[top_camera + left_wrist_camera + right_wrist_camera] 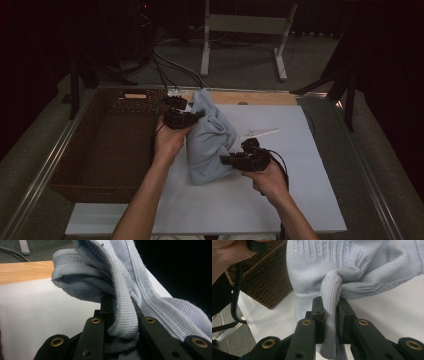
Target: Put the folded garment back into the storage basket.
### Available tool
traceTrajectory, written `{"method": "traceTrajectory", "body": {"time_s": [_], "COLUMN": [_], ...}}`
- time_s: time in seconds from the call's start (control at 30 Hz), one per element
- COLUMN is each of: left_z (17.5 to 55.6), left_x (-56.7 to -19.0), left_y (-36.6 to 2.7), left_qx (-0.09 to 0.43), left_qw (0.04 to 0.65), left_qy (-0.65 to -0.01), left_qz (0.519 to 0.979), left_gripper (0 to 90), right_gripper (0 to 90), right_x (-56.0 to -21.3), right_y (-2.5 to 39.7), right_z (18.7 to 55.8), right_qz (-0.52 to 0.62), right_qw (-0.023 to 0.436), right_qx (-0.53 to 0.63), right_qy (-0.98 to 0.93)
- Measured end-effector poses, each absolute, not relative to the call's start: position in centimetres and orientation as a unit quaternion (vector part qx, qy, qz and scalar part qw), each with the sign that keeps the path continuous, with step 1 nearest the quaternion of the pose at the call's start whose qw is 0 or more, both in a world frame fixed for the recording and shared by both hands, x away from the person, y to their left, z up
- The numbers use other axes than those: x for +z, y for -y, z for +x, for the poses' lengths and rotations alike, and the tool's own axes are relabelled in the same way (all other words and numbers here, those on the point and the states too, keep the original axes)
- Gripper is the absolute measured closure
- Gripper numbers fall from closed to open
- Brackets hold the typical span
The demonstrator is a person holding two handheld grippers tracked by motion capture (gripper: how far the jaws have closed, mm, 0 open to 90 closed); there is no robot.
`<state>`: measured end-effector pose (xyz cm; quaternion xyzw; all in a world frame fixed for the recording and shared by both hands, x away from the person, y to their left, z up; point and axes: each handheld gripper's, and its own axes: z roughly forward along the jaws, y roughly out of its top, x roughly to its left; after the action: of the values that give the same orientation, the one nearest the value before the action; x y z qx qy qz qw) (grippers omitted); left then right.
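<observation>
The light blue sweater (pixel 210 140) is off the surface in part, bunched up and held between the two hands. It hangs just to the right of the brown basket (pixel 107 145), and its bottom end touches the white board (pixel 300 150) that covers the surface. It is not in the basket yet. The basket looks bare inside. So I think the pick-up part is done, and the move into the basket is left, if that is where the sweater goes. It is not folded flat; it is all scrunched.

The left hand-held gripper (pixel 192 116) is up at the top of the sweater, close to the far right corner of the basket. It is clamped on a ribbed edge of the sweater. In the left gripper view that ribbed band (pixel 125 322) sits squeezed between the two black jaws. The left forearm comes up along the right side of the basket, and the hand wraps around the tool.

The right hand-held gripper (pixel 235 159) is lower, on the side of the sweater away from the basket. It is also clamped on the sweater. In the right gripper view a thick ribbed fold (pixel 330 315) is pinched tight between the jaws, and the basket shows behind it on the left. The right hand holds its tool from below, pointing toward the basket.

A thin white strip (pixel 260 133) lies on the board, on the far side of the sweater from the basket.
</observation>
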<state>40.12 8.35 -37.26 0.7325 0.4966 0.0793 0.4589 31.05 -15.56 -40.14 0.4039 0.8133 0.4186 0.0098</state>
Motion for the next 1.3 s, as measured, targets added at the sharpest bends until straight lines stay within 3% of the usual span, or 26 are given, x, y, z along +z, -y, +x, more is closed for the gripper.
{"method": "traceTrajectory", "body": {"time_s": [1.3], "left_z": [40.4], "left_x": [-34.9], "left_y": [-9.7], "left_qx": [0.097], "left_qw": [0.474], "left_qy": [-0.493], "left_qz": [0.723], "left_gripper": [82.4], "right_gripper": [79.2], "right_x": [-37.9], "right_y": [13.6], "right_z": [32.0], "right_qz": [0.391], "right_qw": [0.024], "right_qx": [0.457], "right_qy": [-0.799]}}
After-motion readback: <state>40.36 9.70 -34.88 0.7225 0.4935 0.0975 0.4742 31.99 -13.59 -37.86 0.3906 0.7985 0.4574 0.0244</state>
